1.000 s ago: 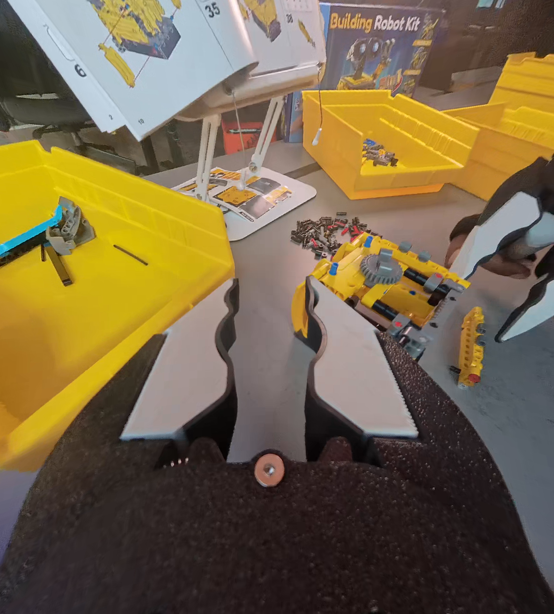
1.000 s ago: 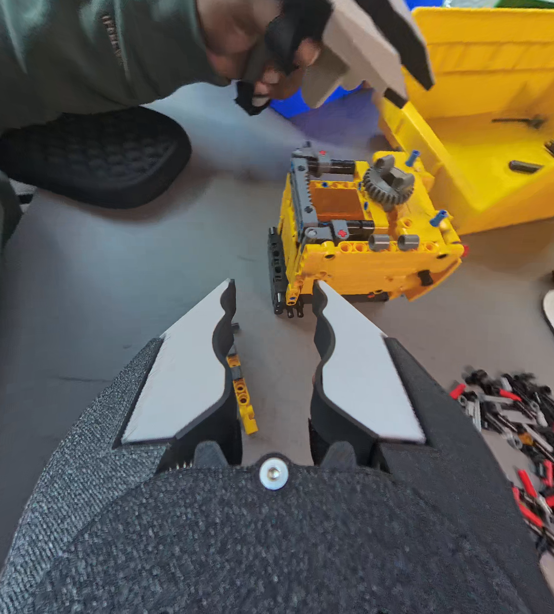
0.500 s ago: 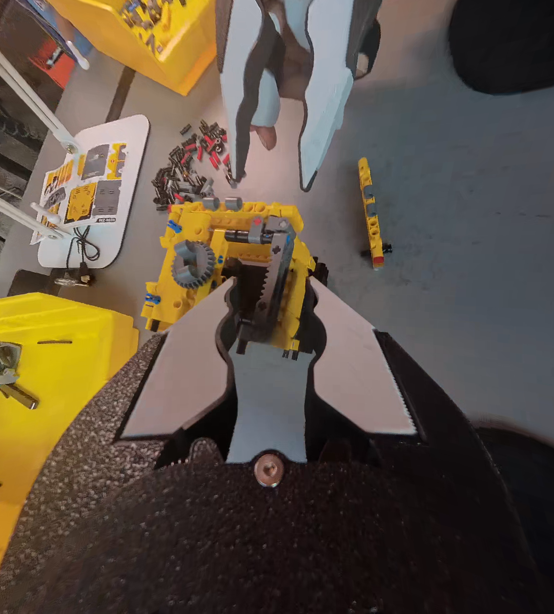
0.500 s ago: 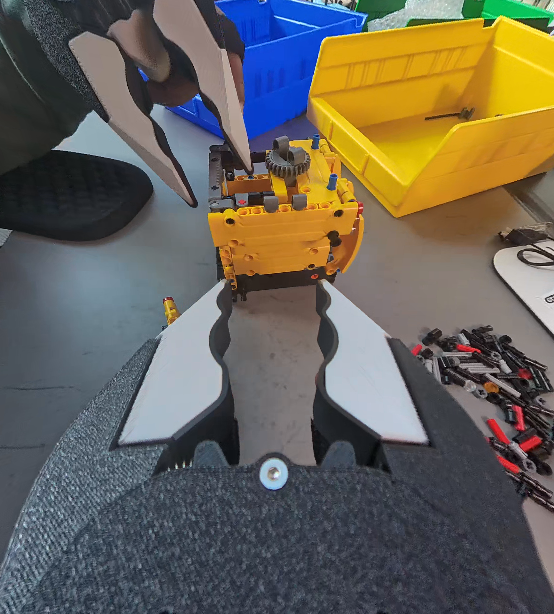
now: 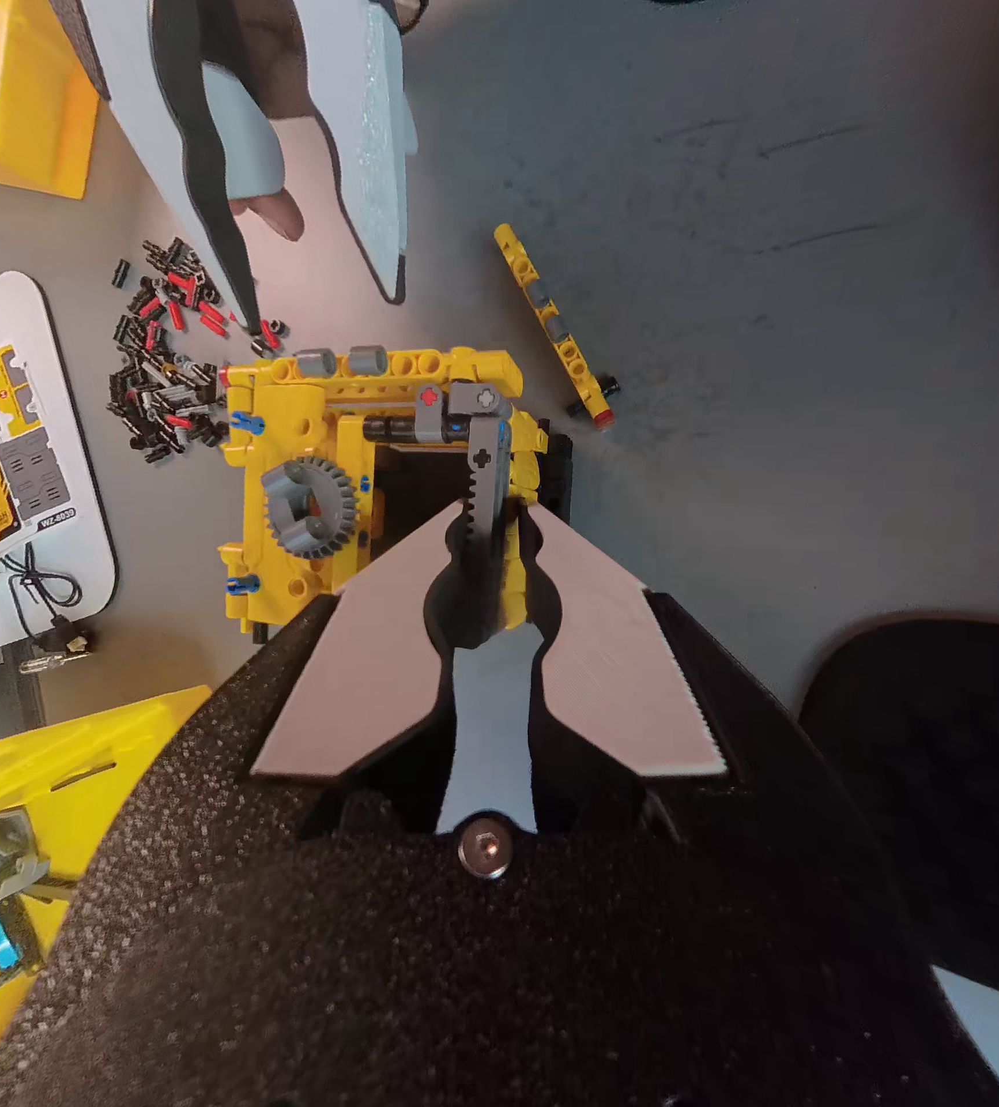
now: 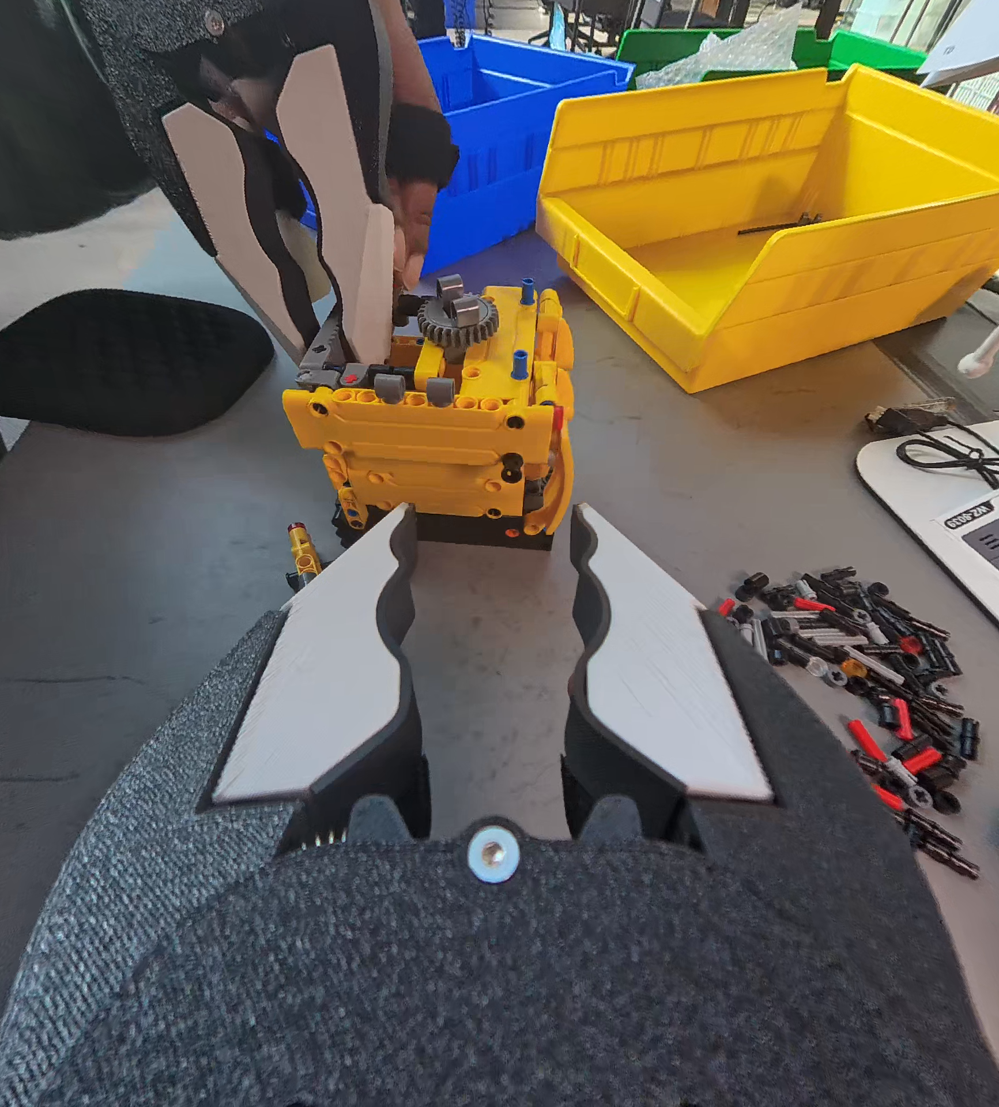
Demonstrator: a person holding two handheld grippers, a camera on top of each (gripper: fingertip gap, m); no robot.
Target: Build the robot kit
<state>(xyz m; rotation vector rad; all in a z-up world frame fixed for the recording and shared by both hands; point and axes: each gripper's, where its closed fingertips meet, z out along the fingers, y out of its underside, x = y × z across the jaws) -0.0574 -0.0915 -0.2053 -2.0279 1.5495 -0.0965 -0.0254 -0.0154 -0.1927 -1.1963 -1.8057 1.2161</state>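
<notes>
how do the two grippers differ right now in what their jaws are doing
The left gripper has its jaws closed in on the grey toothed rack along the top edge of the yellow brick model; the right gripper has its jaws spread wide and holds nothing. The left reaches down onto the model from above; the right sits low in front of its base, apart from it. Both have pale fingers with black wavy inner pads.

We see a grey table (image 6: 694, 479). Just ahead of our right tongs (image 6: 491, 527) stands a yellow brick model (image 6: 437, 437); right of them lie small pins (image 6: 862, 677), farther off a yellow bin (image 6: 784, 239), and left a loose yellow beam (image 5: 551, 323).
</notes>
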